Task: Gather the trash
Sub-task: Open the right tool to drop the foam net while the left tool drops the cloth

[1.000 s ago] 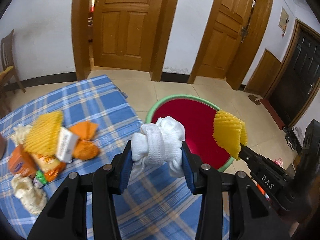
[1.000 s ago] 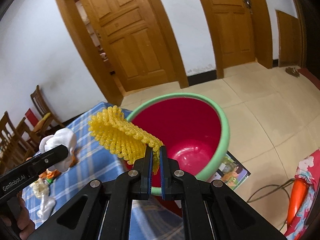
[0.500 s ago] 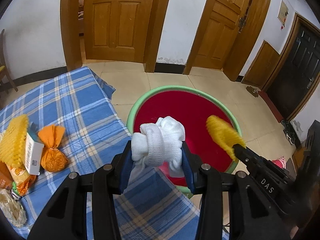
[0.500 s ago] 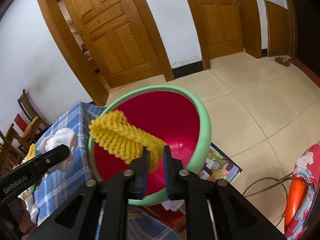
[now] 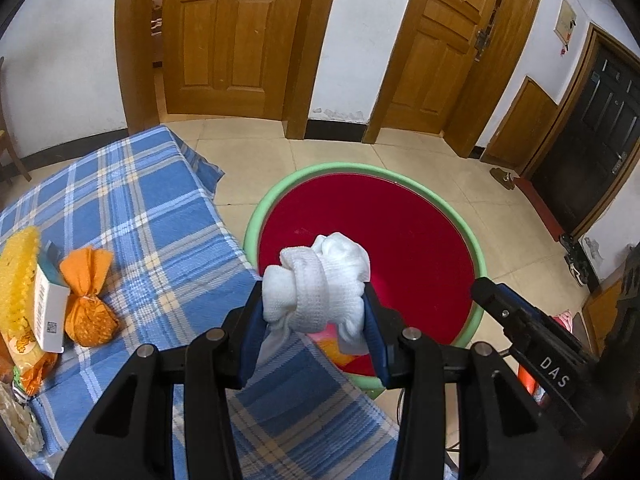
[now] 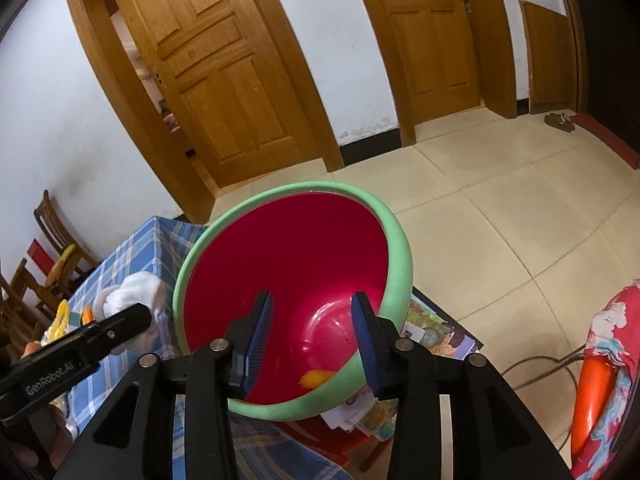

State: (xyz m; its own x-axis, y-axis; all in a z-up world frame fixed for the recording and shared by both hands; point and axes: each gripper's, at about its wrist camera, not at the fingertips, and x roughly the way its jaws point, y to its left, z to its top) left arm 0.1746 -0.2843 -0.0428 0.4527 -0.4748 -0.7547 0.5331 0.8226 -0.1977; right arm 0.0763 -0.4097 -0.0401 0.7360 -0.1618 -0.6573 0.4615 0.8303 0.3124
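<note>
Left hand-held gripper (image 5: 315,312) clamps a white cloth wad (image 5: 320,280) above the near edge of the red bin (image 5: 280,196). Right hand-held gripper (image 6: 313,336), jaws just opened and empty, over the bin; a yellow scrap (image 6: 316,378) lies inside.

A lived-in home room, panelled wooden doors (image 5: 224,36) lining white walls, beige floor tiles (image 6: 500,216) spreading out, wooden chairs (image 6: 52,236) standing by, checked blue cloth (image 5: 132,216) covering the desk
</note>
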